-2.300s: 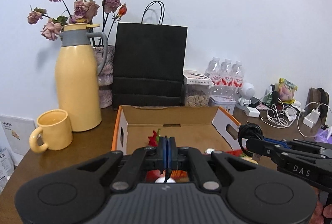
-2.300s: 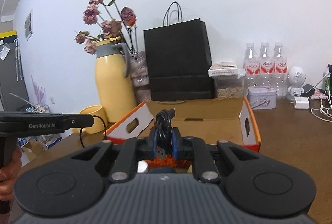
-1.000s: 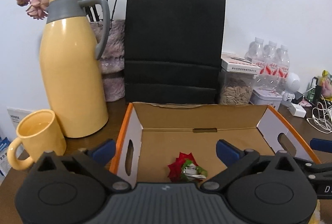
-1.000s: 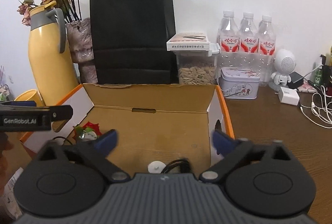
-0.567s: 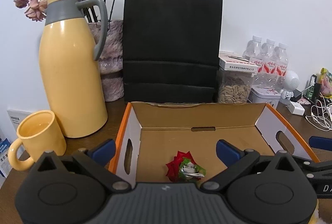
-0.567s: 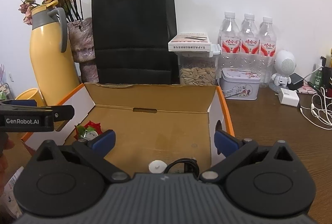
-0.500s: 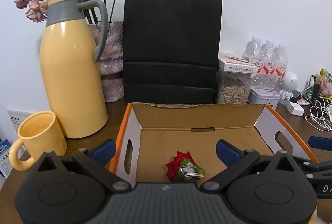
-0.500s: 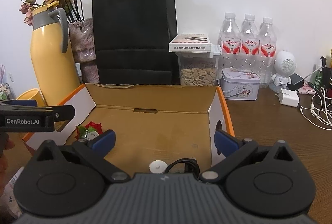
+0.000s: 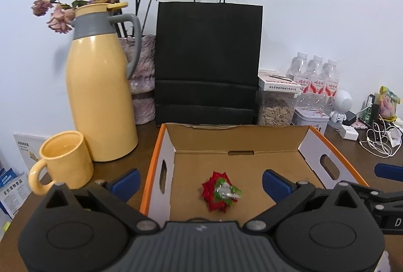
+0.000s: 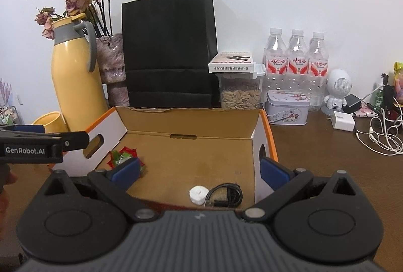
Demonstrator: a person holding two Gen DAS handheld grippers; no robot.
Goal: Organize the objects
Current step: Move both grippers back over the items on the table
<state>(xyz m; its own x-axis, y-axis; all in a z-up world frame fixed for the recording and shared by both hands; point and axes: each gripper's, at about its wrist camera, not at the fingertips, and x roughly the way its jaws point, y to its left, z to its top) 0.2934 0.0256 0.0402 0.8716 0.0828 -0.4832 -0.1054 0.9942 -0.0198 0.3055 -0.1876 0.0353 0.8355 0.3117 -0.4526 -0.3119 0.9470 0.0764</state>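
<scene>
An open cardboard box (image 9: pixel 312 143) (image 10: pixel 264 131) with orange edges stands on the brown table. Inside lie a red and green wrapped flower (image 9: pixel 221 191) (image 10: pixel 123 155) near the left wall, and a white round cap (image 10: pixel 198 194) beside a coiled black cable (image 10: pixel 225 195) at the front right. My left gripper (image 9: pixel 200 182) is open above the box's front, with nothing between its blue pads. My right gripper (image 10: pixel 199 171) is open too, hanging empty over the cable.
A yellow thermos (image 9: pixel 100 93), a yellow mug (image 9: pixel 64 161), a vase of dried roses (image 9: pixel 143 78) and a black paper bag (image 9: pixel 207 63) stand behind and left of the box. To the right are a seed jar (image 10: pixel 240 93), water bottles (image 10: pixel 297 63), a tin (image 10: pixel 287 107) and charger cables (image 10: pixel 382 136).
Both grippers were shut, the left on the flower and the right on the black cable; both have since opened, leaving these in the box. In the last half second both drew back slightly.
</scene>
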